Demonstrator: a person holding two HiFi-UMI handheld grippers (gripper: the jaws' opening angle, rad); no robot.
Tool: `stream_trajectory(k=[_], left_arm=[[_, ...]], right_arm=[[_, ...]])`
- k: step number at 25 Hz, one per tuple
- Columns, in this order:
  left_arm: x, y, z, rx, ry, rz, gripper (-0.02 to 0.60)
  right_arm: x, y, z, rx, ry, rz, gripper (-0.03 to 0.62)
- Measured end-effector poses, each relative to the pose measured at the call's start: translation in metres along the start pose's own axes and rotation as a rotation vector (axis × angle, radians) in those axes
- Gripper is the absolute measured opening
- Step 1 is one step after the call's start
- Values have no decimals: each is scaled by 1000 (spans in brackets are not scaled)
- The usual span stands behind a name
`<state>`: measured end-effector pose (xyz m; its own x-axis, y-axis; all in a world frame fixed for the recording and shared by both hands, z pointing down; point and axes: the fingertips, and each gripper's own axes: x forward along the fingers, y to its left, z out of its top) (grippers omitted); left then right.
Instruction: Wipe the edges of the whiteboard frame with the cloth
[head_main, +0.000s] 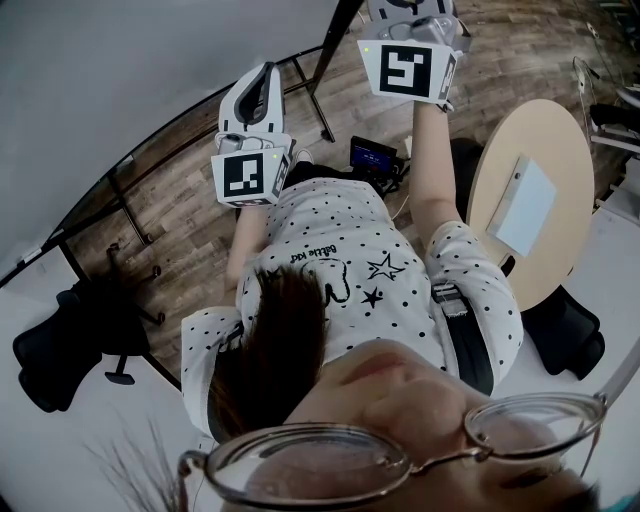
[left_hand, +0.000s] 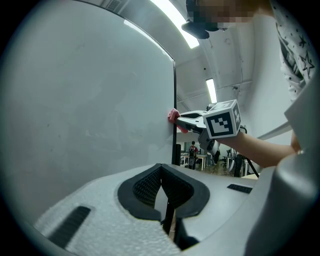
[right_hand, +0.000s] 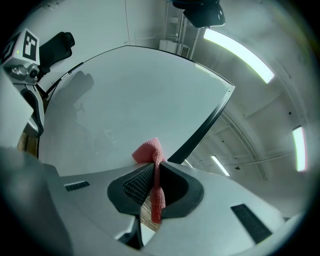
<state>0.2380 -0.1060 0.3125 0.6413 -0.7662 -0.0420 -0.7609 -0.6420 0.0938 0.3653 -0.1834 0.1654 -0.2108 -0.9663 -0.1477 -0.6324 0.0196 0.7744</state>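
The pink cloth (right_hand: 149, 150) is pinched by its tail in my right tongs (right_hand: 155, 172). Its bunched end presses on the whiteboard (right_hand: 125, 100), right at the dark frame (right_hand: 193, 137), which runs off toward one o'clock. My left tongs (left_hand: 161, 172) are closed on nothing and held off the board, with the right ones at one o'clock from them. I judge this is the wiping of the side edge. The next move calls for firm pressure and a straight slide along the frame toward the corner, without drifting onto the board face.
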Motion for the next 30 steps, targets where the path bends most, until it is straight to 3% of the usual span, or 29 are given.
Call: stream_trajectory(k=[25, 30], left_arm=[[-4, 8, -8, -13, 8, -8, 17], [-4, -6, -1, -7, 8, -28, 17]], right_arm=[[7, 47, -36, 60, 100, 47, 31], [-2, 46, -33, 85, 105, 53, 31]])
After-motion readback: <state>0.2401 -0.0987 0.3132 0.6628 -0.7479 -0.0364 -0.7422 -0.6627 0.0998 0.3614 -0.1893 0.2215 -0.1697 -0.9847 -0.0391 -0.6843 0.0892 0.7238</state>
